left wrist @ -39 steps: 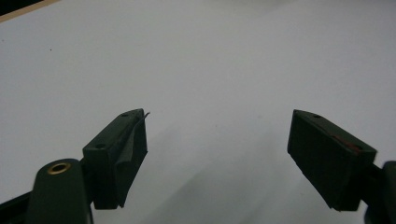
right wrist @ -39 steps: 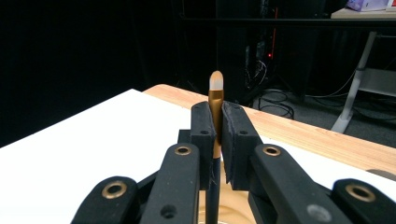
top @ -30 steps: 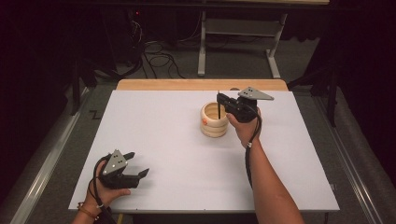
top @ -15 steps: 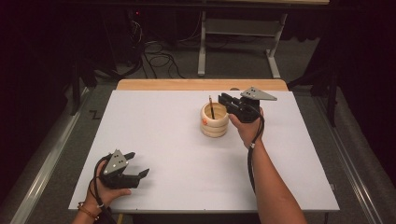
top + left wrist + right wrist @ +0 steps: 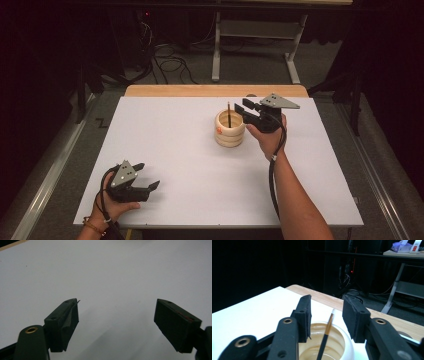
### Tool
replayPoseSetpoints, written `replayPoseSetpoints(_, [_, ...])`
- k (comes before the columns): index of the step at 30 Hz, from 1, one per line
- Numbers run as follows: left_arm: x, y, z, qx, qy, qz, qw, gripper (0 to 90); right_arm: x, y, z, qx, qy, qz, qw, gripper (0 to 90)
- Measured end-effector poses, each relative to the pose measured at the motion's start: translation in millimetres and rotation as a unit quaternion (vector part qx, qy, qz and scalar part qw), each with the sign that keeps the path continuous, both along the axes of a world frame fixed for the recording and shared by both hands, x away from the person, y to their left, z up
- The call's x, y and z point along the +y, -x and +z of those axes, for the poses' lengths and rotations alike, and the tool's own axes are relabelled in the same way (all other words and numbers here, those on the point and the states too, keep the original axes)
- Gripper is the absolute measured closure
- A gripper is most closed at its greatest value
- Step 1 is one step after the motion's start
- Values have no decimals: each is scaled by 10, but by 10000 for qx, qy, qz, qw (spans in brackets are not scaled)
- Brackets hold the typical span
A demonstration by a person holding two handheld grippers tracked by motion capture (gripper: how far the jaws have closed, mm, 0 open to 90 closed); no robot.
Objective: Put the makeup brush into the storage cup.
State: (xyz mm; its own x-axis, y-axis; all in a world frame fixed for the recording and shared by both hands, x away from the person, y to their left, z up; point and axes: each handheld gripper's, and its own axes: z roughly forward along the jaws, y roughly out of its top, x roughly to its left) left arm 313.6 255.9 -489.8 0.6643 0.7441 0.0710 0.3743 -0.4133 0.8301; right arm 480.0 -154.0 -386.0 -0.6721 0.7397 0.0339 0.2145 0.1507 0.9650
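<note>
A cream ribbed cup point(image 5: 230, 131) stands on the white table point(image 5: 170, 135), right of centre toward the back. A thin dark brush point(image 5: 229, 114) with a brown and white end stands in it, leaning on the rim. My right gripper point(image 5: 242, 111) hovers just right of the cup's top. Its jaws have just been opening. In the right gripper view the brush point(image 5: 326, 333) rises in the gap of my right gripper point(image 5: 327, 312) with neither pad touching it, above the cup point(image 5: 342, 343). My left gripper point(image 5: 147, 176) rests open at the front left, my left gripper point(image 5: 116, 315) holding nothing.
A wooden strip point(image 5: 215, 90) borders the table's far edge. Beyond it are a dark floor with cables point(image 5: 165, 62) and a grey table frame point(image 5: 255, 35). Metal rails point(image 5: 45, 185) run along both sides of the table.
The right gripper's jaws have opened and let go of the brush, which now stands in the cup. The gripper has drawn slightly to the right of the cup. The left gripper has not moved.
</note>
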Motion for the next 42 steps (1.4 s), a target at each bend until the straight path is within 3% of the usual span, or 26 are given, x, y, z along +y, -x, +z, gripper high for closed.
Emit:
replayPoseSetpoints(7, [-5, -4, -2, 12, -40, -8, 10000, 205, -34, 36, 17, -37, 194, -124, 9997, 464])
replayPoseSetpoints(12, [-4, -4, -1, 9, -29, -6, 10000, 205, -49, 58, 37, -55, 193, -145, 9997, 407])
replayPoseSetpoints(14, [-5, -4, -1, 4, -36, 0, 10000, 205, -44, 77, 53, -112, 359, -173, 9991, 386])
replayPoseSetpoints(20, [-6, -4, -2, 7, -45, -11, 10000, 205, -23, 110, 64, -128, 526, -216, 9983, 312])
replayPoseSetpoints(35, [-12, -4, -4, 24, -78, -3, 10000, 205, -37, 157, 77, -160, 854, -131, 9961, 243])
replayPoseSetpoints(42, [-10, -5, -6, 24, -70, -1, 10000, 205, -44, 165, 76, -70, 877, -85, 9961, 210])
